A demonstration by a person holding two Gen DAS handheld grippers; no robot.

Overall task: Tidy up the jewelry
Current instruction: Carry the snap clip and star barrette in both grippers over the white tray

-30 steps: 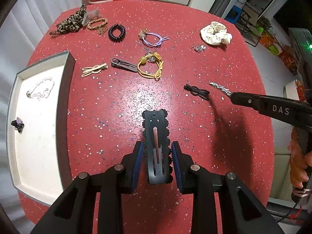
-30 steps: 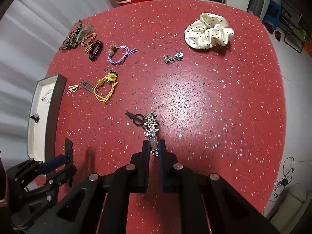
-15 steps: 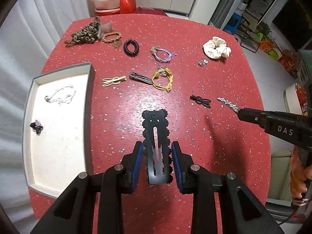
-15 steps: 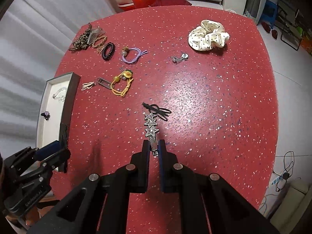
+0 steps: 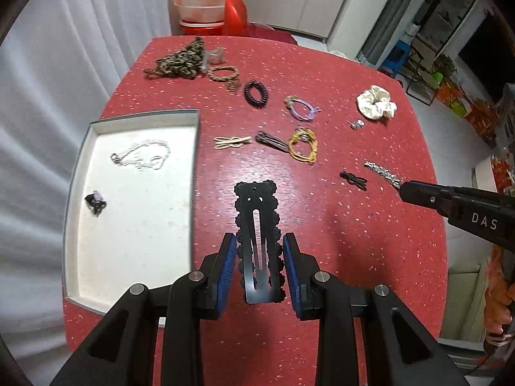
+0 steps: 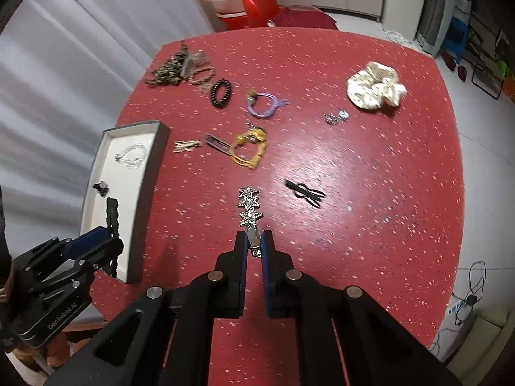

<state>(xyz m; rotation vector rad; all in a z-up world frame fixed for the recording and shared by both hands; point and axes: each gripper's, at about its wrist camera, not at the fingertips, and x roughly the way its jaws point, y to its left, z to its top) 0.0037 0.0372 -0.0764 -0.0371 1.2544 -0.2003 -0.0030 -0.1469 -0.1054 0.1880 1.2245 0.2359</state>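
Red speckled table (image 5: 354, 257), white curtain behind. Left gripper (image 5: 260, 257) is clamping a black scalloped snap clip (image 5: 257, 225), jaws partly apart, above the table just right of the white tray (image 5: 141, 225). Right gripper (image 6: 254, 251) is pinching a silver star barrette (image 6: 249, 206), jaws nearly closed. Tray is holding a chain necklace (image 5: 141, 156) & small dark ring (image 5: 95, 202). Other hair ties are lying w/ a cream scrunchie (image 6: 375, 85) farther back.

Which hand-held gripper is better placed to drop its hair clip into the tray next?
Left hand-held gripper: its black hair clip hangs right beside the tray; the right's star clip is farther away.
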